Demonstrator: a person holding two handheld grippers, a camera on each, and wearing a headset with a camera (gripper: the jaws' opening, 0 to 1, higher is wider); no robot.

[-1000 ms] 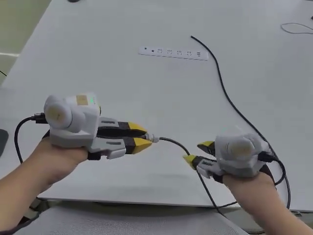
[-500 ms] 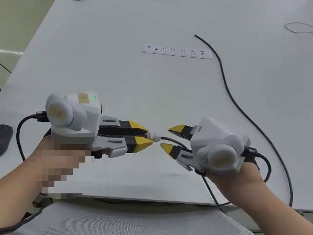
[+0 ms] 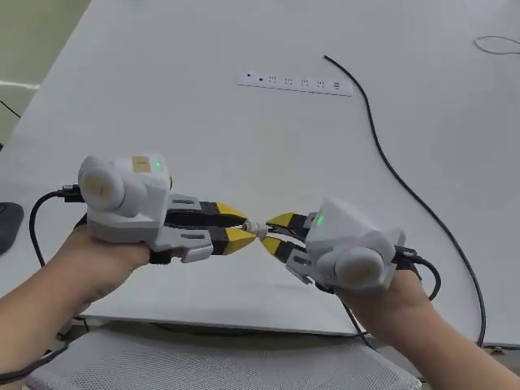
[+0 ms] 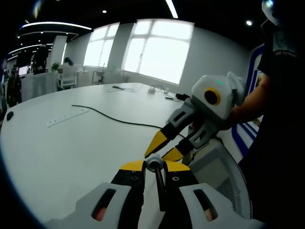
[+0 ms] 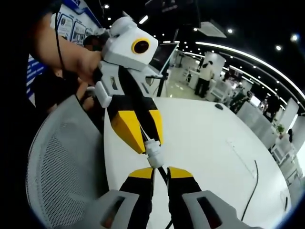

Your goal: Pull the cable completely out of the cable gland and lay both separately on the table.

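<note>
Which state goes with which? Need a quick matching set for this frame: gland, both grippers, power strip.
Things:
1 gland
2 left gripper
3 right gripper
4 power strip

States:
a lying flat, far up the table
b jaws either side of the cable, right beside the gland
c white, pinched between two jaws
d shut on the gland

Pairs: 1-c, 2-d, 3-b, 4-a
</note>
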